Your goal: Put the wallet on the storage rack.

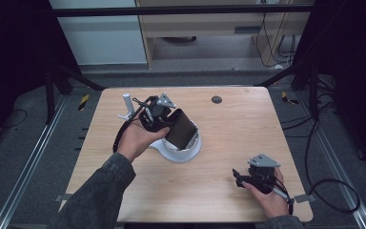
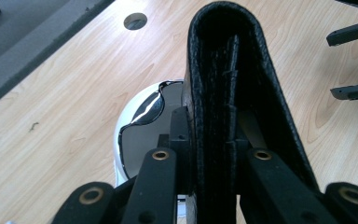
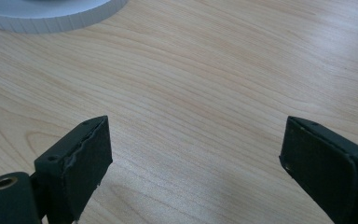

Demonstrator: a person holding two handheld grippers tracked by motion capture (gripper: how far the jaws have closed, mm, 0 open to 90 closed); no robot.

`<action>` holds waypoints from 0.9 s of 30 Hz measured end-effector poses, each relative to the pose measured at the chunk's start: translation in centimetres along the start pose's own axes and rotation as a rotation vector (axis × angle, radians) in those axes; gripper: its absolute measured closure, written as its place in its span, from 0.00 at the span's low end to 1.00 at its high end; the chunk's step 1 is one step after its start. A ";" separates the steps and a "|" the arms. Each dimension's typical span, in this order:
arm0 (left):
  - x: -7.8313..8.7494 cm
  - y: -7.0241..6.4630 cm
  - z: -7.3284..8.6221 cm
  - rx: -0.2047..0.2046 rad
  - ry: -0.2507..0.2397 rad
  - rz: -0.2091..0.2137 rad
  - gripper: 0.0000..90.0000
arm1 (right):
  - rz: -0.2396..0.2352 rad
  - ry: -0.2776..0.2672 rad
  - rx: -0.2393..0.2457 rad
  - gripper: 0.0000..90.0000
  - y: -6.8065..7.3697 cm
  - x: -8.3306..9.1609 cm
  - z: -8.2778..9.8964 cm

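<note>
The left gripper [image 1: 167,125] was clamped on a black wallet [image 1: 181,129], its jaws pressing the folded leather from both sides, as the left gripper view showed [image 2: 228,107]. The wallet hung tilted over the white stand [image 1: 183,151] at the table's [image 1: 233,129] middle left, its lower edge down at the stand's round top; whether it already touched there I could not tell. Its long axis ran from the gripper down and to the right, toward the stand's dark face [image 2: 144,126], which lay just below and to the left of the leather in the left gripper view. So the coming move likely turned on lowering the wallet along that slant onto the stand. The right gripper [image 1: 240,177] rested at the near right, well apart from the stand, jaws wide open with nothing between them [image 3: 193,154]. The left hand was plainly the nearer one.
</note>
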State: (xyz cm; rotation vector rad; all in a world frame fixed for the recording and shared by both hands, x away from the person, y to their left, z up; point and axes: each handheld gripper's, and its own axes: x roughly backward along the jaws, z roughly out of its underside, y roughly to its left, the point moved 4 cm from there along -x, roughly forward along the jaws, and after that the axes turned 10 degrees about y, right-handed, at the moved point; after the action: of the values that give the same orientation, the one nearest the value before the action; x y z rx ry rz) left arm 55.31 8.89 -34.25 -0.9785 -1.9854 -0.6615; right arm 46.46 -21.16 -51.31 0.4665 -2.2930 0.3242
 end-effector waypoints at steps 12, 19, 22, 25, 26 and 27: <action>-1.4 0.3 -0.1 0.011 0.018 0.029 0.88 | -0.001 0.007 0.004 0.10 0.1 -0.1 0.0; -1.5 1.0 -0.1 0.040 0.014 0.039 0.88 | -0.001 0.010 0.012 0.10 0.2 -0.2 0.0; -1.6 1.3 0.0 0.045 0.015 0.048 0.88 | -0.001 0.013 0.011 0.10 0.2 -0.2 0.0; -1.7 1.6 0.0 0.059 0.012 0.035 0.87 | -0.006 0.014 0.002 0.10 0.3 -0.3 0.1; -1.7 1.6 0.0 0.059 0.012 0.035 0.86 | -0.006 0.014 0.002 0.10 0.3 -0.3 0.1; -1.6 1.6 0.0 0.061 0.007 0.018 0.83 | -0.003 0.014 0.011 0.10 0.2 -0.3 0.1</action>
State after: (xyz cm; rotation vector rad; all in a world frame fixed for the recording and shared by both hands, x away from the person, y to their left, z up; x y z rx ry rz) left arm 57.26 9.17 -35.47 -0.9550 -1.9774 -0.5901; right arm 46.53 -20.89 -51.60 0.4716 -2.2782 0.3372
